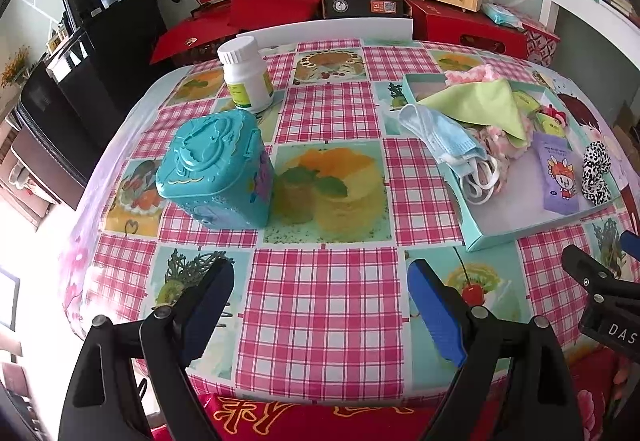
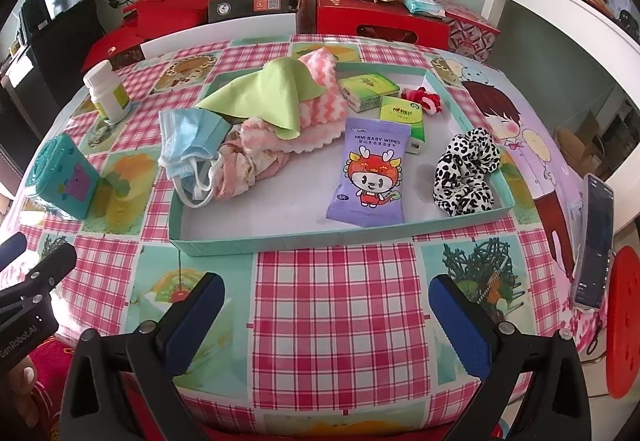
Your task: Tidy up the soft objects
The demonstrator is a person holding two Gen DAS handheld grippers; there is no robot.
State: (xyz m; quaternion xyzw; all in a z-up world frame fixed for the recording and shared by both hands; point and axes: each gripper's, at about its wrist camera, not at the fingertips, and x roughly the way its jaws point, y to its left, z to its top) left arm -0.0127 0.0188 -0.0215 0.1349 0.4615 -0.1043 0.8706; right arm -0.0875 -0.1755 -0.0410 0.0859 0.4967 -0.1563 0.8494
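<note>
A shallow teal tray (image 2: 280,241) (image 1: 520,233) sits on the checked tablecloth. In it lie a green cloth (image 2: 272,93) (image 1: 480,105), a pink-white towel (image 2: 320,105), a blue face mask (image 2: 188,137) (image 1: 444,133), a pink floral fabric piece (image 2: 244,169), a purple baby-wipes pack (image 2: 370,173) (image 1: 558,173), two green tissue packs (image 2: 368,89), a red-white hair tie (image 2: 424,97) and a black-white scrunchie (image 2: 464,169) (image 1: 596,173). My left gripper (image 1: 320,305) is open and empty above the table's near edge. My right gripper (image 2: 326,317) is open and empty, in front of the tray.
A teal toy box (image 1: 216,177) (image 2: 64,177) and a white pill bottle (image 1: 246,75) (image 2: 108,89) stand left of the tray. A phone (image 2: 596,241) stands at the table's right edge. Red boxes (image 1: 260,5) line the back. A red stool (image 2: 624,321) is at right.
</note>
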